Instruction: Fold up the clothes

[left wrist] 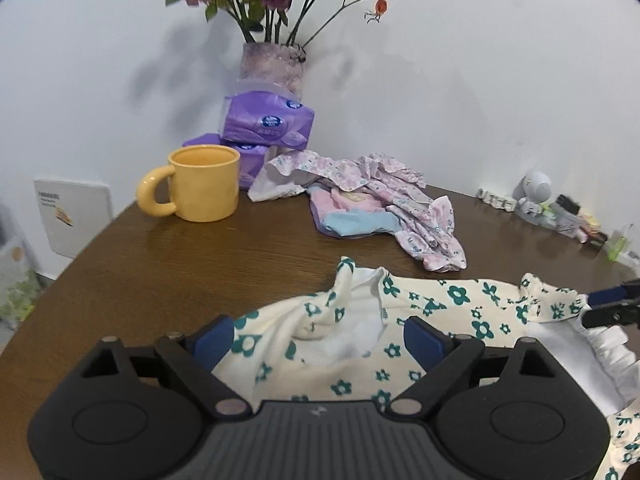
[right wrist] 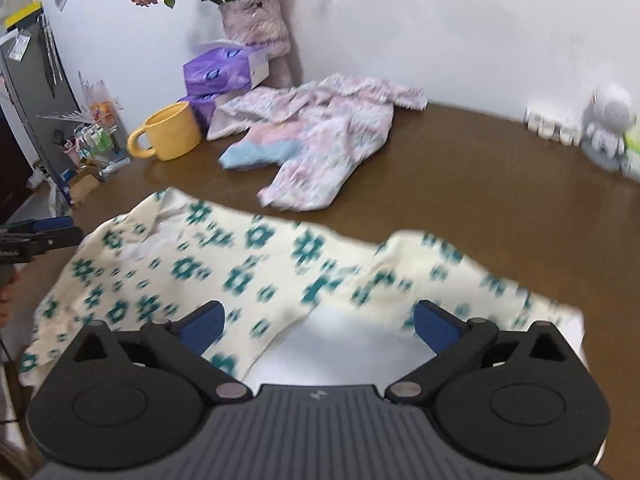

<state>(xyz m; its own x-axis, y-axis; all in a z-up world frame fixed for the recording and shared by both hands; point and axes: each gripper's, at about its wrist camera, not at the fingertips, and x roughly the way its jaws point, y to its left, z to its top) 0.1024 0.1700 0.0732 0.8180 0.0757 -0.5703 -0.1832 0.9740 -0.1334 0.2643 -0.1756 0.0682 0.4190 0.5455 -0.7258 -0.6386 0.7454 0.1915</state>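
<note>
Your left hand-held gripper (left wrist: 319,334) is spread wide over the cream garment with green flowers (left wrist: 440,308), gripping nothing. Your right hand-held gripper (right wrist: 319,322) is equally wide above the same garment, which lies spread along the near edge of the brown counter (right wrist: 460,168). A pink floral pile (right wrist: 320,140) sits nearer the wall edge, beside the yellow mug (right wrist: 170,132).
</note>
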